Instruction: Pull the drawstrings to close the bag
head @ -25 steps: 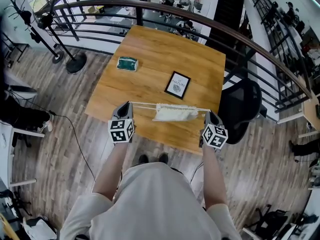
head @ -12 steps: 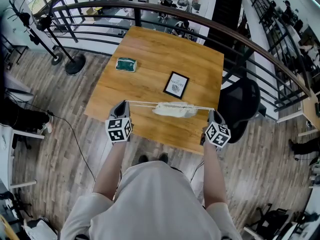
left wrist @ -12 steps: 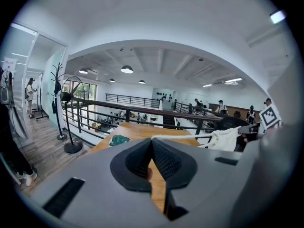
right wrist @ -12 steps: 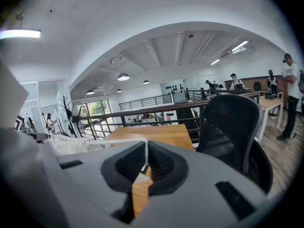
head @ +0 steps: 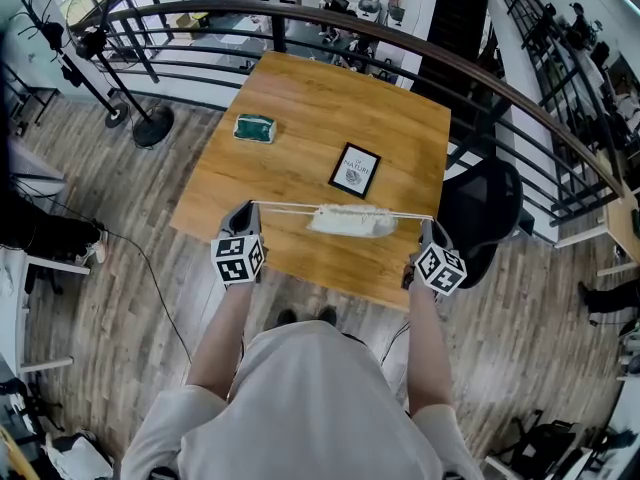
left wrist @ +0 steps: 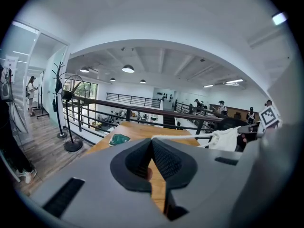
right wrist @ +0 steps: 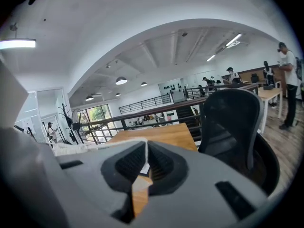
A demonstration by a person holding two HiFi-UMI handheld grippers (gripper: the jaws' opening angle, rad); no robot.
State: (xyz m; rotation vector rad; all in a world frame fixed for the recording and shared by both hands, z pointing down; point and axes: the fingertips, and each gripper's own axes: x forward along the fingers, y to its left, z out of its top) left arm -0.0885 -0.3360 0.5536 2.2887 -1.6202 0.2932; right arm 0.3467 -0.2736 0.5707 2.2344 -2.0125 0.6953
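The person's torso fills the near part of the head view and hides the floor below. Both arms reach to the near edge of the wooden surface [head: 300,118]. The left gripper [head: 251,209] is clenched on the left drawstring [head: 285,208], and the right gripper [head: 428,225] is clenched on the right drawstring [head: 408,215], close to the near right corner. The cords run taut and level between them. The white bag [head: 350,220] hangs bunched midway. Its mouth is hard to make out, and whether it touches the wood cannot be told. A framed card [head: 355,169] lies just beyond it. A green packet [head: 254,127] sits well apart at far left, with bare wood around it. A black chair [head: 485,213] stands off the right edge, and a railing [head: 300,13] curves behind.
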